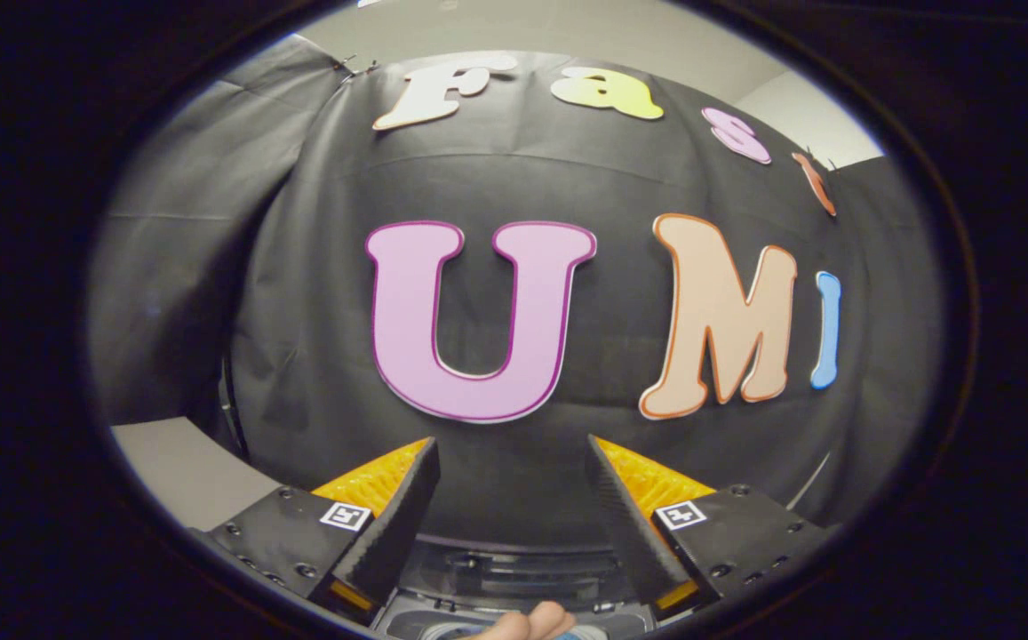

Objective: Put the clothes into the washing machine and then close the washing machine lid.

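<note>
- The gripper (514,462) points level at the booth's black cloth wall (514,178), which hangs just beyond the fingers.
- The two fingers (398,524) stand wide apart. Nothing lies between them and neither pad touches any object.
- Each finger mount carries a small square printed marker (345,516) on its upper face, one on the left mount and one on the right.
- The washing machine (514,569) sits low between the fingers and below their tips. A dark, curved top panel with ribbed moulding is visible; its rear edge meets the foot of the cloth wall.
- Whether the washing machine lid is open or shut cannot be told from this angle.
- A person's fingertips (527,625) appear at the near edge of the washing machine top, between the two finger mounts. A small patch of blue (567,635) shows just beside them; it is too small to identify as clothing.
- A pale grey surface (185,471) runs along the left side of the booth, beyond the left finger, next to a fold in the cloth wall.
- A light-coloured room wall (567,36) shows above the top edge of the cloth.
</note>
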A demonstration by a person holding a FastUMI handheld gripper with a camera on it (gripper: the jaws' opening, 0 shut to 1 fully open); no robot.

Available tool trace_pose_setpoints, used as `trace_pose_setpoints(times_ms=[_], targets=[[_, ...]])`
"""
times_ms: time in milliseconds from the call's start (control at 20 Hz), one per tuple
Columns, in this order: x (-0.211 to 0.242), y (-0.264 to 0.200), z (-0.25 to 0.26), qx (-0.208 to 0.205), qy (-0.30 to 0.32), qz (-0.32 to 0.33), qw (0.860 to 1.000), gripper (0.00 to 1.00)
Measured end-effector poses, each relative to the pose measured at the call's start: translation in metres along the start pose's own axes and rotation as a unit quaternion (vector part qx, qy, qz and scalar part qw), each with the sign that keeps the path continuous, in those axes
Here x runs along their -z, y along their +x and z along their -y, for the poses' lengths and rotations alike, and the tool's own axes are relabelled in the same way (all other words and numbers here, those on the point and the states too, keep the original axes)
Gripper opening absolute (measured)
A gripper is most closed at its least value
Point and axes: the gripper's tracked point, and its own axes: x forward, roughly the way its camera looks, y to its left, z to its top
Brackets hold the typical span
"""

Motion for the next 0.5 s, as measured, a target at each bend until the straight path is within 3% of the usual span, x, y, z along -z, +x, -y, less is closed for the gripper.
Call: trace_pose_setpoints(times_ms=[100, 200, 500], targets=[[-0.002, 0.024, 0.010, 0.008, -0.017, 0.022, 1.000, 1.00], [0.026, 0.040, 0.024, 0.011, -0.036, -0.010, 0.999, 1.00], [0.104, 0.068, 0.047, 0.017, 0.036, -0.081, 0.996, 0.99]])
